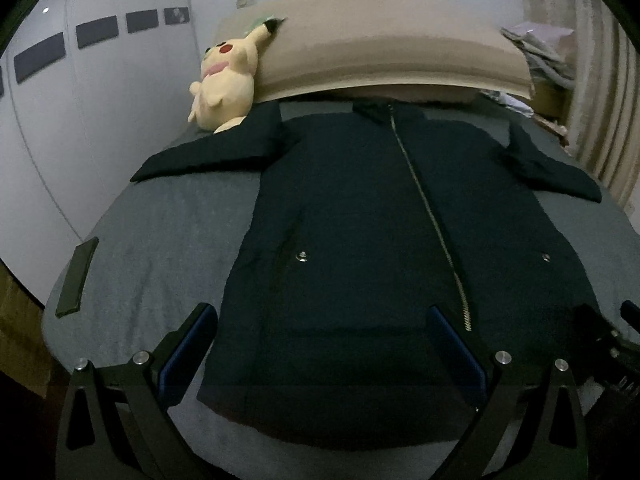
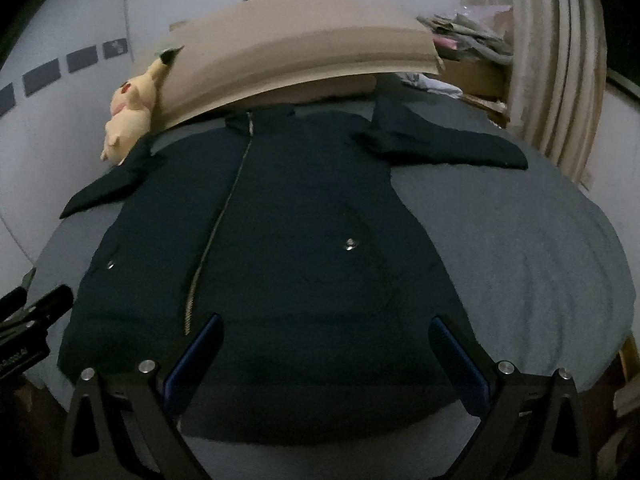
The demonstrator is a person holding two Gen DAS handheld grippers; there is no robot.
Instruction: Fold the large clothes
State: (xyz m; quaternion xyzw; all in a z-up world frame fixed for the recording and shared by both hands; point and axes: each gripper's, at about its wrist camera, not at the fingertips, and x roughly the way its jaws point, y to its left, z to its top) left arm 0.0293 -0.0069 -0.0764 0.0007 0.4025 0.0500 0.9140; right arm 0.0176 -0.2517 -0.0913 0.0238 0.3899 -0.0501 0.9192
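Note:
A dark navy zip-up jacket (image 1: 360,216) lies flat, front up, on a grey bed, sleeves spread out to both sides and collar toward the headboard. It also fills the middle of the right wrist view (image 2: 288,248). My left gripper (image 1: 322,314) hovers open above the jacket's hem, nothing between its blue-padded fingers. My right gripper (image 2: 326,322) is open too, over the hem's right half. The right gripper's black body (image 1: 608,344) shows at the left wrist view's right edge; the left gripper's body (image 2: 28,320) shows at the right wrist view's left edge.
A yellow plush toy (image 1: 224,80) leans by the jacket's left sleeve against a tan headboard cushion (image 1: 380,48). A dark flat slab (image 1: 76,276) lies on the bedsheet (image 1: 160,248) near the left edge. Piled clothes (image 2: 468,32) and a curtain (image 2: 560,72) stand at the far right.

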